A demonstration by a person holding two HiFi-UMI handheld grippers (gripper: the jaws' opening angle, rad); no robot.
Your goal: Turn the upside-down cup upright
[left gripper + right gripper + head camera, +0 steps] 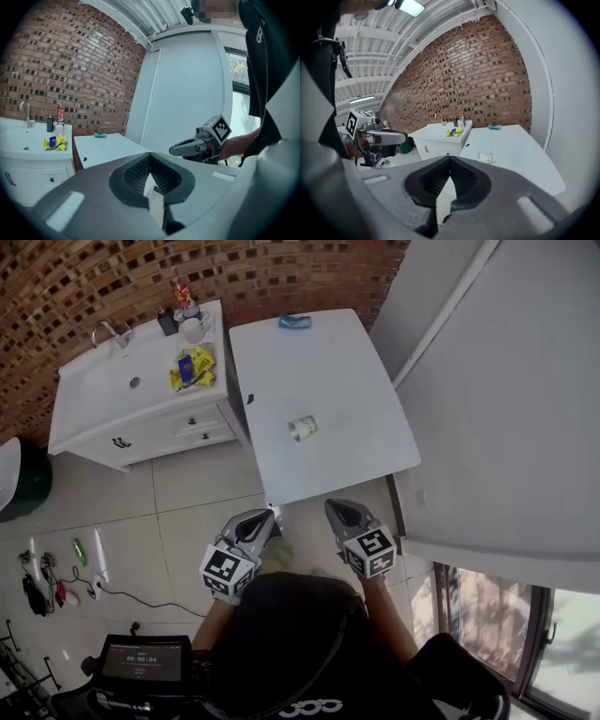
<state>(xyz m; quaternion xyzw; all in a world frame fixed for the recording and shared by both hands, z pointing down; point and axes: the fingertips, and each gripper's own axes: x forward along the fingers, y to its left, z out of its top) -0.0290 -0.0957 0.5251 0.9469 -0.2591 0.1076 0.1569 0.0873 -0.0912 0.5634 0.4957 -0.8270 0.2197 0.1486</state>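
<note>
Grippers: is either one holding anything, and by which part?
Nothing is held. The left gripper and right gripper are both shut and empty; the cup rests untouched on the white table.

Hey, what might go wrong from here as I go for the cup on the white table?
The left claw and right claw are both shut and empty, short of the table; reaching the cup like that may knock it away. The cup looks small and light on a smooth top, so a glancing pinch might send it sliding.
</note>
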